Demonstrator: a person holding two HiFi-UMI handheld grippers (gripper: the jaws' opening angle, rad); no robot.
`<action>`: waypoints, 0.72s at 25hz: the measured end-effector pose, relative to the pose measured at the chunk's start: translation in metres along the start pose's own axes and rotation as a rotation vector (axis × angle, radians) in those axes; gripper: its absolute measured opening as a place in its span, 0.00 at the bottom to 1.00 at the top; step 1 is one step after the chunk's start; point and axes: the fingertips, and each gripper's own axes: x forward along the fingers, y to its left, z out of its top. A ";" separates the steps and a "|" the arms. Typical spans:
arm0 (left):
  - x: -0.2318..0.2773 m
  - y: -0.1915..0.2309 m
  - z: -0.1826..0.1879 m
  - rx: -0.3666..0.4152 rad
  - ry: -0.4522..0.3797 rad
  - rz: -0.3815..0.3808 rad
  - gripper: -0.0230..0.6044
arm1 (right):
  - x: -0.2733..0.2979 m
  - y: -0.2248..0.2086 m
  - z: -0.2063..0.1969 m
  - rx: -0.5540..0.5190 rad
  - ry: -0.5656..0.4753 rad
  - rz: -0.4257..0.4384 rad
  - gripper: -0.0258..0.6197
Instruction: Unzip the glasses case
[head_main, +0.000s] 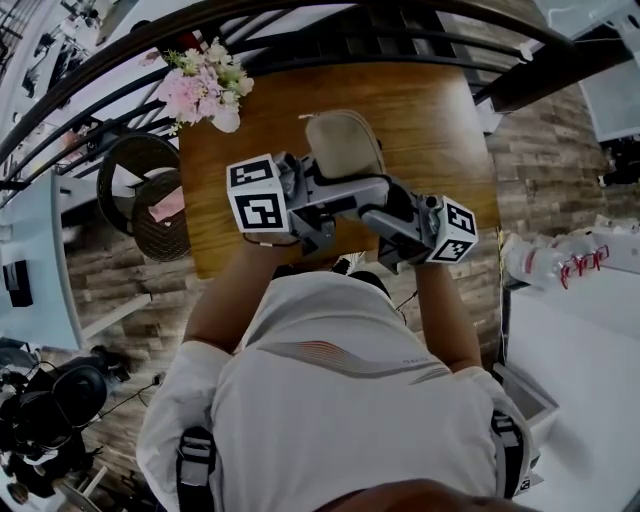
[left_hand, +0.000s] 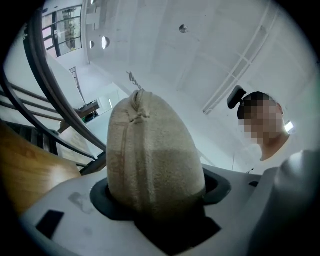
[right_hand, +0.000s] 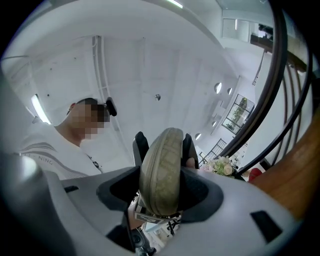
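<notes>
The beige fabric glasses case (head_main: 344, 143) is held up over the wooden table (head_main: 435, 120), its near end between both grippers. My left gripper (head_main: 312, 196) has the case (left_hand: 155, 160) filling its mouth. The zip seam runs up the case's left side to a knotted pull (left_hand: 136, 102) at the top, and the case hides the fingers. My right gripper (head_main: 388, 212) is shut on the case (right_hand: 162, 170) edge-on, with a black finger (right_hand: 141, 146) pressed on each flat side. The zip looks closed.
A bunch of pink and white flowers (head_main: 205, 85) stands at the table's far left corner. A black curved railing (head_main: 330, 25) runs behind the table. A round wicker seat (head_main: 150, 200) is on the left, and a plastic bottle (head_main: 545, 262) lies on the right.
</notes>
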 end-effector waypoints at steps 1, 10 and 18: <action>0.000 0.001 -0.001 0.001 0.002 0.005 0.57 | 0.000 0.000 -0.001 0.003 0.006 -0.005 0.49; -0.007 0.005 -0.007 0.122 0.078 0.075 0.55 | -0.022 -0.008 -0.016 -0.085 0.188 -0.115 0.51; -0.054 0.079 -0.037 0.637 0.551 0.494 0.53 | -0.070 -0.053 0.046 -0.249 0.230 -0.567 0.31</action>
